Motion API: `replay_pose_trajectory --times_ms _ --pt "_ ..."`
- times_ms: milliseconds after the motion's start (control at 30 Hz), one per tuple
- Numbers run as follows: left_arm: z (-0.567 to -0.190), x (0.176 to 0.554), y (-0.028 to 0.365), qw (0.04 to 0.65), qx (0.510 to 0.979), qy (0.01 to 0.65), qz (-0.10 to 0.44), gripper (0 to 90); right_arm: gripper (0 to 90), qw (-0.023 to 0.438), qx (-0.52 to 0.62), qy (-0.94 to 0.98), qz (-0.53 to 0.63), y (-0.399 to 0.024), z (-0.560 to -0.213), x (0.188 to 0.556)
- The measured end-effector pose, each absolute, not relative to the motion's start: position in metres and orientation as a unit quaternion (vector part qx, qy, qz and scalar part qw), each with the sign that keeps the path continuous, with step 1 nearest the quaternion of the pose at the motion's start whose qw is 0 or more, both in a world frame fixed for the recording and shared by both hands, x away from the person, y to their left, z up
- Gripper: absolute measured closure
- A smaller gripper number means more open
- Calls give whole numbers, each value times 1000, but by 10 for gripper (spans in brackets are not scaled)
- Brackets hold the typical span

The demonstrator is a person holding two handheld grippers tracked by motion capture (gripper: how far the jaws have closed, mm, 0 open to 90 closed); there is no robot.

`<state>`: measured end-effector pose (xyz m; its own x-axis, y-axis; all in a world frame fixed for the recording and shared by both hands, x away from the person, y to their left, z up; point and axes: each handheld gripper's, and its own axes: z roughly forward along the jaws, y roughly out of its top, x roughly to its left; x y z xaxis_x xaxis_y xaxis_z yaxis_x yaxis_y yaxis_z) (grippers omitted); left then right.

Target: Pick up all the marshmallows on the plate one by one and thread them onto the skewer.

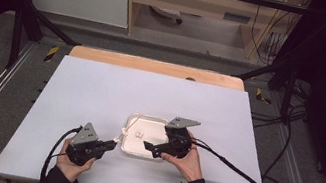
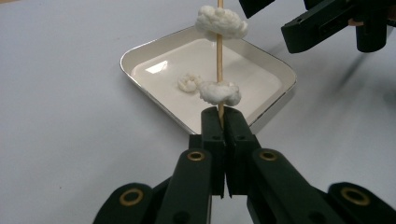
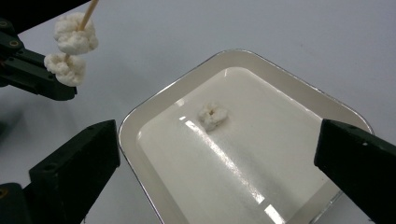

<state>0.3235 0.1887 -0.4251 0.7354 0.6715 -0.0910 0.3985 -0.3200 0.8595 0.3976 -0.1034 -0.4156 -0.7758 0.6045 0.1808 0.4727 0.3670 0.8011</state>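
Left gripper (image 2: pixel 223 122) clamping skewer (image 2: pixel 219 56), two white pieces (image 2: pixel 220 92) riding it at frame centre. Right gripper (image 3: pixel 215 154) gaping empty over tray (image 3: pixel 299 88); third piece (image 3: pixel 213 115) lying mid-tray. Risking crushing it, skewer slipping.
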Motion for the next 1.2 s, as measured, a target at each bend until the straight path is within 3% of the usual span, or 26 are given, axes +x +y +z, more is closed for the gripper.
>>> replay_pose_trajectory --times_ms 233,733,1200 --pt "-425 325 190 478 799 337 143 881 9 86 326 831 442 -96 -412 403" --pt "-424 325 192 481 796 338 145 881 114 109 321 850 404 -70 -417 422" --pt "-424 325 193 482 795 339 144 881 402 108 289 872 379 -50 -433 433"
